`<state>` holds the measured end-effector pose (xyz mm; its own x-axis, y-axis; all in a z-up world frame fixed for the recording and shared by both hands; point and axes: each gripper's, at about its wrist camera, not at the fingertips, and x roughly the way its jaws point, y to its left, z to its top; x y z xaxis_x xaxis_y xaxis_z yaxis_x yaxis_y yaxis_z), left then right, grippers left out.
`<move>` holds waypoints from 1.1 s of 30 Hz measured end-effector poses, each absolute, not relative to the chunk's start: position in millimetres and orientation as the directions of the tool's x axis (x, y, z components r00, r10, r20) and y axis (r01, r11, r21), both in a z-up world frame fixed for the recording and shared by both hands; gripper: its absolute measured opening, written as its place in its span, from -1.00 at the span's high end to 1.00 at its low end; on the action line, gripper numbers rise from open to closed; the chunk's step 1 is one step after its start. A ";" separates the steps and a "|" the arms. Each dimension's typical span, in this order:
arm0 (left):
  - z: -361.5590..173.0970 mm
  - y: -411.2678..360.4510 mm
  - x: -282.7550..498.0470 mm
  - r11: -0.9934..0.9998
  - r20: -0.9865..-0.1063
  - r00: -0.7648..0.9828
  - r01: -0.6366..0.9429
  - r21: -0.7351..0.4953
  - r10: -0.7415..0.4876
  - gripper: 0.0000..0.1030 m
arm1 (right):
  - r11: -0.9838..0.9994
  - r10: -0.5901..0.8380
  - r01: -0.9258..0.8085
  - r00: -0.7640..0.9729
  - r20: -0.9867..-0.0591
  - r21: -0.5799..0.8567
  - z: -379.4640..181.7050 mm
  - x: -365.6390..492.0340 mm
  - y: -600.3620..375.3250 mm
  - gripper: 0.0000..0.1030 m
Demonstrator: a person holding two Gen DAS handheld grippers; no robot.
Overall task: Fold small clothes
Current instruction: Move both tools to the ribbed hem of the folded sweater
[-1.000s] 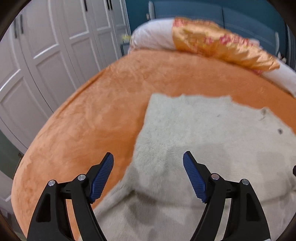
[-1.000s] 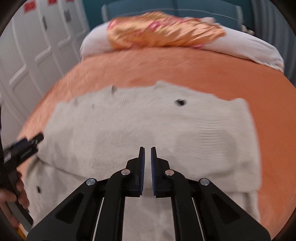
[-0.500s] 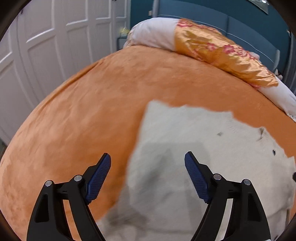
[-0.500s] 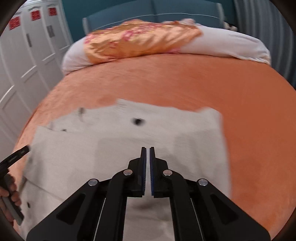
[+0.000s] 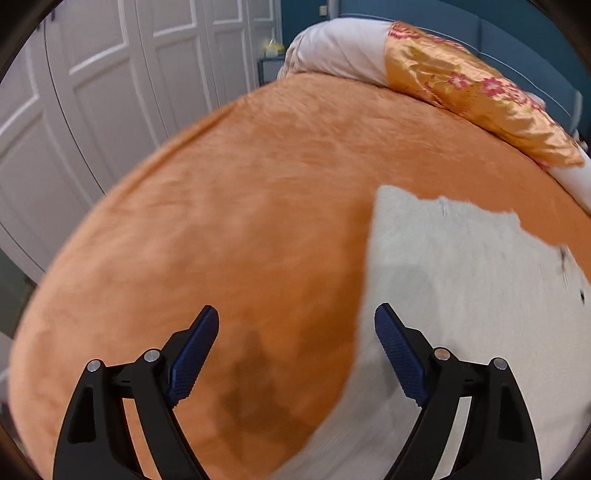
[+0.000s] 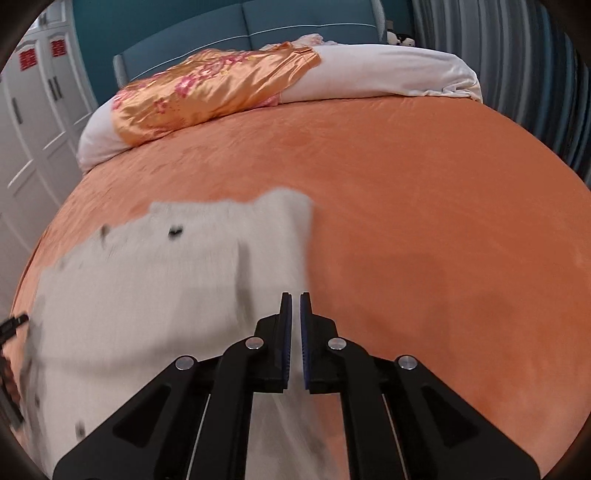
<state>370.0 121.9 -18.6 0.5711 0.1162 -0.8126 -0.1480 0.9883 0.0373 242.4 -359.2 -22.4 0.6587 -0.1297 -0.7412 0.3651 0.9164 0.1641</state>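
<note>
A pale cream knit garment [image 5: 461, 295] with small dark buttons lies flat on the orange bedspread [image 5: 221, 221]. My left gripper [image 5: 295, 310] hovers over the garment's left edge; its jaws are opening, with nothing between them but bedspread below. In the right wrist view the garment [image 6: 147, 295] fills the lower left. My right gripper [image 6: 294, 297] is shut on nothing, above the garment's right edge. The left gripper's tip [image 6: 13, 323] shows at the far left of that view.
A white rolled duvet [image 6: 388, 74] with an orange flowered satin cloth [image 6: 207, 88] lies at the bed's head, before a blue headboard [image 6: 258, 22]. White wardrobe doors [image 5: 92, 92] stand left of the bed. Orange bedspread [image 6: 424, 240] stretches right of the garment.
The left gripper slid left from over the garment to its left edge, jaws a little wider. The right gripper slid right to the garment's right edge and stayed shut.
</note>
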 end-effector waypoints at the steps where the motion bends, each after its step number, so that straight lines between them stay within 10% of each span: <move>1: -11.9 127.9 353.2 0.991 -0.808 0.579 -0.131 0.039 0.108 -0.64 | 0.920 -0.108 0.351 0.656 -0.747 0.175 -21.0 222.0 -359.6 0.89; 8: -7.0 152.8 251.8 0.992 -0.862 0.505 -0.081 -0.101 -0.047 -0.64 | 0.893 -0.051 0.385 0.600 -0.799 0.232 -28.6 105.3 -350.8 0.05; 30: -35.2 165.7 99.7 0.896 -0.848 0.415 -0.146 -0.419 -0.329 -0.60 | 0.808 0.172 0.376 0.587 -0.791 0.454 -69.3 -11.8 -264.7 -0.30; 33: -32.5 166.0 101.8 0.896 -0.843 0.420 -0.133 -0.423 -0.336 -0.22 | 0.808 0.176 0.371 0.589 -0.789 0.457 -67.6 -10.4 -262.6 0.11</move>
<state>101.8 166.0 -32.5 0.4201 -0.3359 -0.8430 -0.1329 0.8962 -0.4233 -10.4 -262.6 -67.6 0.5893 0.1757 -0.7886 0.3709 0.8083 0.4573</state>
